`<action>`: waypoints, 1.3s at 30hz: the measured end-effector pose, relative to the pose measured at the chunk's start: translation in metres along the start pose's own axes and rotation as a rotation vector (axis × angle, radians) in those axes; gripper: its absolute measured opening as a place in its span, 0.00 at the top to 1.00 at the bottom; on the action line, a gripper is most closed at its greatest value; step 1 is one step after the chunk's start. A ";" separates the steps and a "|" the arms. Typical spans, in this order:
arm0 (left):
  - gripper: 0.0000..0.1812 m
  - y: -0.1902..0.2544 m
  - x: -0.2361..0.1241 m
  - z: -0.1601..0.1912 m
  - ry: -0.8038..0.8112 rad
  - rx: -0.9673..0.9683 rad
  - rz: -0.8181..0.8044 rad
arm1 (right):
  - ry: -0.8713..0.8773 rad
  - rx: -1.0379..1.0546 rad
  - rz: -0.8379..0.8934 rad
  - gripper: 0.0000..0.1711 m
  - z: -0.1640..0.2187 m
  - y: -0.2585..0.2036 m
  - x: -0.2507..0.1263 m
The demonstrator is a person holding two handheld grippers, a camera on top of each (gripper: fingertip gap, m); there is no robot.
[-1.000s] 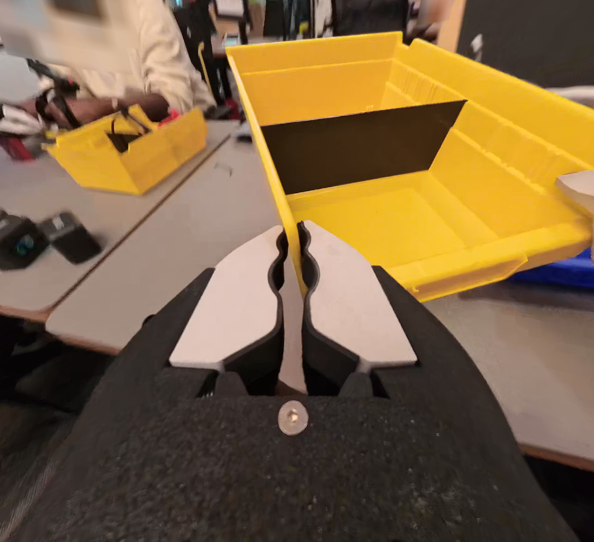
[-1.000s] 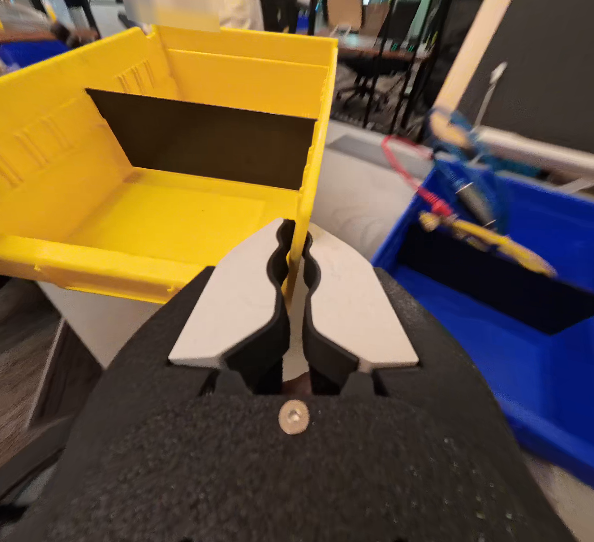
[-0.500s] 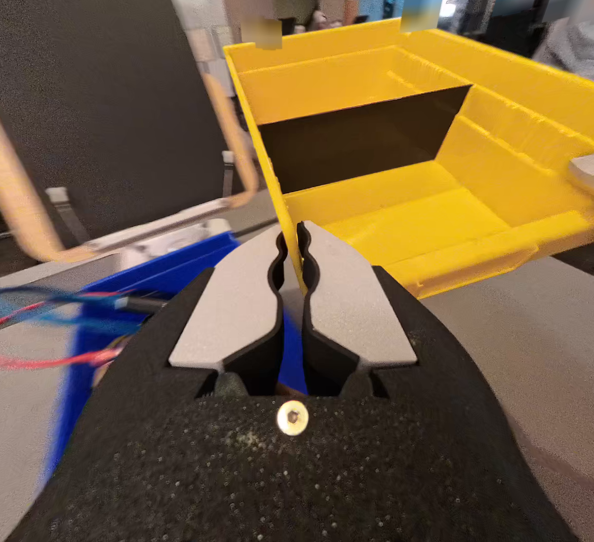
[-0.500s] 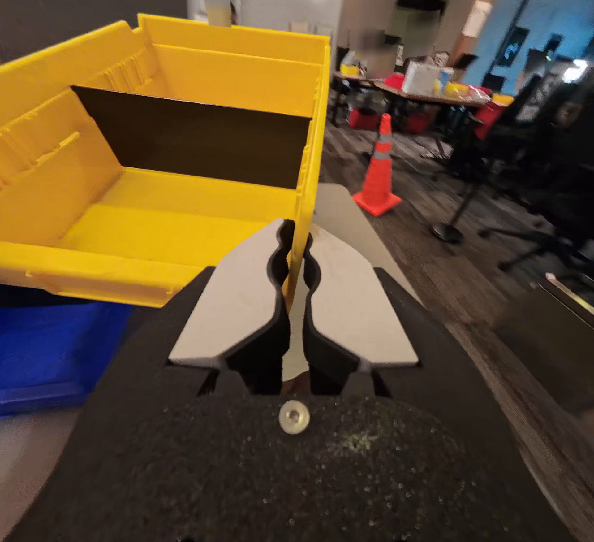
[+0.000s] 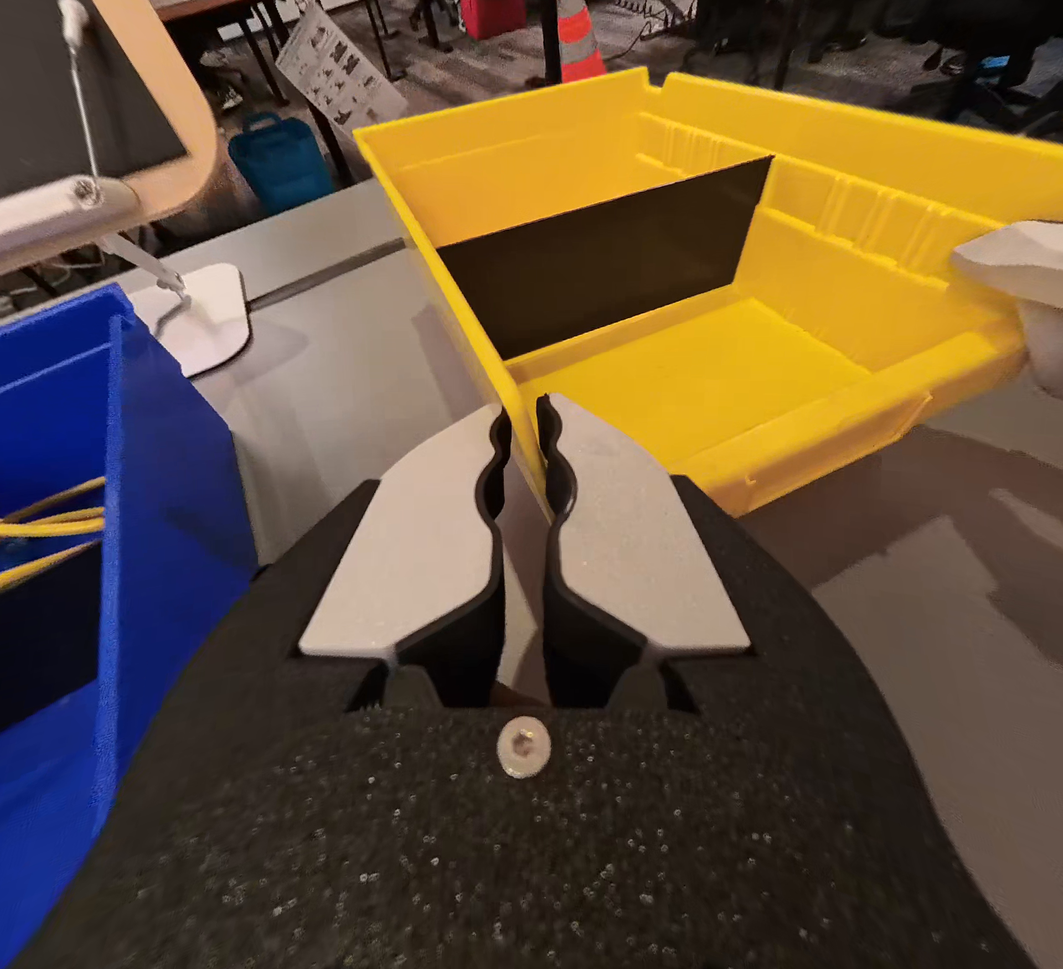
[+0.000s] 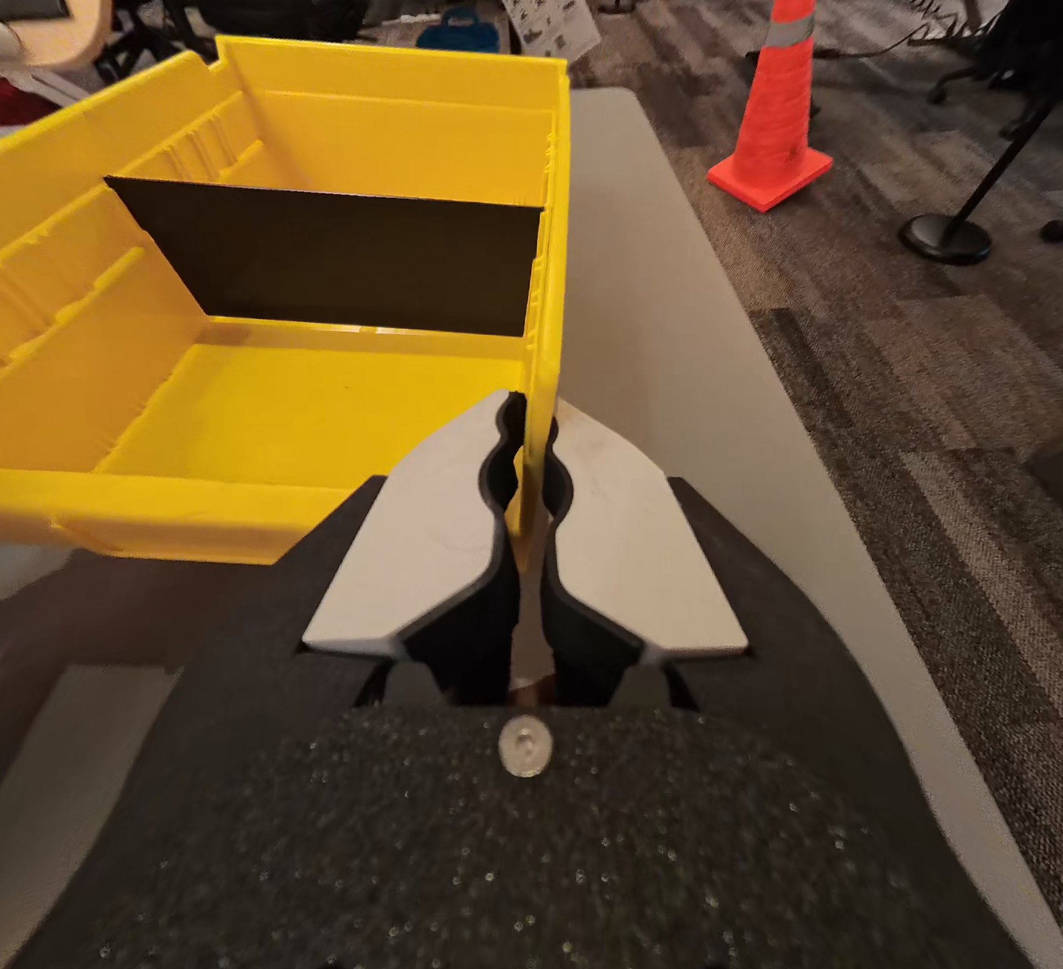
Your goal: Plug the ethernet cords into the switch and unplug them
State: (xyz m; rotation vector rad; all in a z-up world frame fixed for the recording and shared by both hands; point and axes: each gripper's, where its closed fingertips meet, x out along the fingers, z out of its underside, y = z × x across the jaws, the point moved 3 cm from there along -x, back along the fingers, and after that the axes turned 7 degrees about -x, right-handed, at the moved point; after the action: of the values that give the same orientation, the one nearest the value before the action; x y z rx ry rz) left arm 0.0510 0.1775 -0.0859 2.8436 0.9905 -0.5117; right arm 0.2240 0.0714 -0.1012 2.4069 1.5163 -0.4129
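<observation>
Your left gripper (image 5: 523,415) and right gripper (image 6: 534,412) each clamp a side wall of the yellow bin (image 5: 719,412), sharing its load level above the table (image 5: 345,366). Yellow cords (image 5: 52,524) lie at left frame, inside the blue bin (image 5: 167,481); no switch is visible.

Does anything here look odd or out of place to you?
Yes: the yellow bin is empty and held tilted above the table, each side wall pinched by a hand-held gripper, left and right. No switch shows. The only cords, yellow ones, lie in the blue bin.
</observation>
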 end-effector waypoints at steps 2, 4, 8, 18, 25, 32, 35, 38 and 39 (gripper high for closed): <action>0.95 0.002 0.001 0.008 -0.016 -0.014 0.009 | 0.005 -0.004 -0.012 0.98 0.003 0.001 0.003; 0.93 0.008 -0.002 0.017 -0.031 -0.025 0.027 | -0.001 -0.013 -0.003 0.98 0.005 0.004 0.005; 0.85 0.021 -0.010 0.034 -0.076 -0.065 0.103 | -0.086 0.019 -0.030 0.98 0.018 0.006 0.010; 0.74 -0.098 -0.159 -0.022 0.072 -0.223 0.148 | -0.001 0.064 0.124 0.87 -0.026 -0.010 -0.055; 0.65 -0.265 -0.191 0.047 -0.082 -0.278 -0.206 | 0.126 -0.025 -0.497 0.74 -0.055 -0.242 -0.069; 0.76 -0.250 -0.154 0.106 -0.219 -0.323 -0.097 | -0.120 -0.056 -0.285 0.68 0.006 -0.337 -0.017; 0.93 -0.267 -0.156 0.106 -0.217 -0.358 -0.143 | -0.127 -0.017 -0.220 0.80 0.004 -0.338 -0.014; 0.96 -0.288 -0.169 0.103 -0.188 -0.336 -0.188 | -0.091 0.001 -0.160 0.97 -0.006 -0.343 -0.023; 0.98 -0.298 -0.176 0.104 -0.180 -0.307 -0.224 | -0.083 -0.035 -0.145 0.97 -0.008 -0.353 -0.026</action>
State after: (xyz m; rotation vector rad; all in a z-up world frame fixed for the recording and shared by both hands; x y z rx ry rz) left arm -0.2913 0.2883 -0.1153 2.3880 1.2386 -0.5673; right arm -0.1058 0.2005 -0.1092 2.2318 1.6526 -0.5055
